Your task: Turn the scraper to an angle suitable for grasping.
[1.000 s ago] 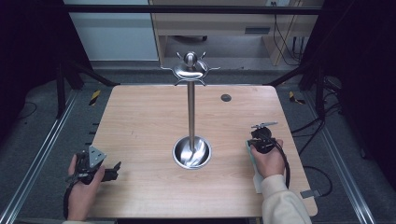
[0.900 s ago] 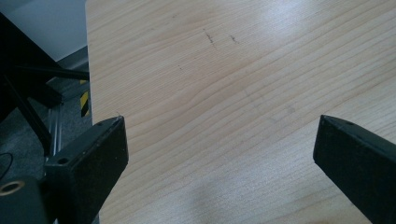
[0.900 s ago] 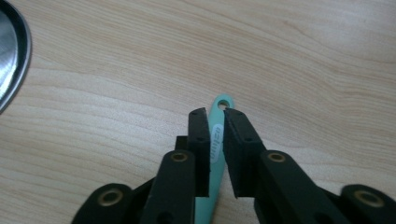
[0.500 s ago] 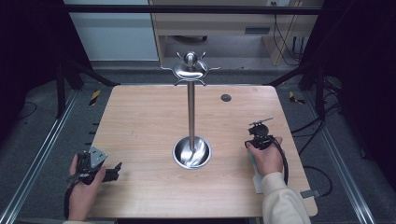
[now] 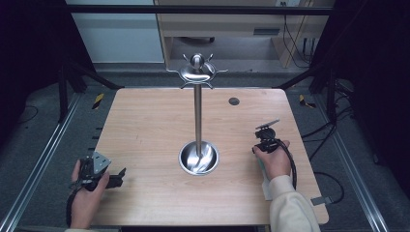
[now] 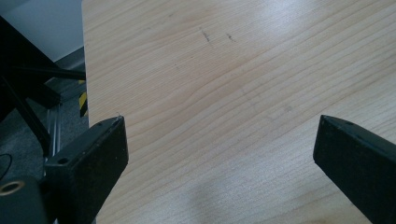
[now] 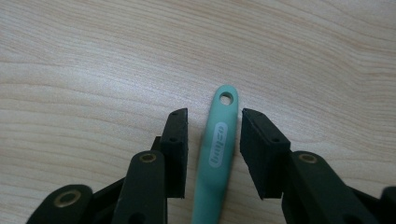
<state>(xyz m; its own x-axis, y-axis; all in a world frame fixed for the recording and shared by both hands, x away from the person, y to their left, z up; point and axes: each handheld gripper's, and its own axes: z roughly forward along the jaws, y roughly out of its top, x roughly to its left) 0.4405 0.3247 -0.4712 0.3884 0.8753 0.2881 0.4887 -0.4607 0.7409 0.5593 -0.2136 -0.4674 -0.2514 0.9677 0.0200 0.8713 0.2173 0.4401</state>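
Your right gripper (image 7: pixel 214 140) sits low over the table (image 5: pixel 145 125), jaws part open and straddling the mint-green handle (image 7: pixel 215 154), gaps on both sides, not pinching yet. The handle lies flat on the wood near the table's right edge, hanging-hole end pointing away from you; in the high view your right hand (image 5: pixel 273 159) covers most of it. It looks like light, stiff plastic with a smooth, maybe slick finish, so close across the narrow sides at the printed label, below the hole, and squeeze firmly; a tip grab could let it swivel. Your left gripper (image 6: pixel 219 154) is spread wide over bare wood at the front left corner, holding nothing. The metal stand (image 5: pixel 197 116) is in the table's middle.
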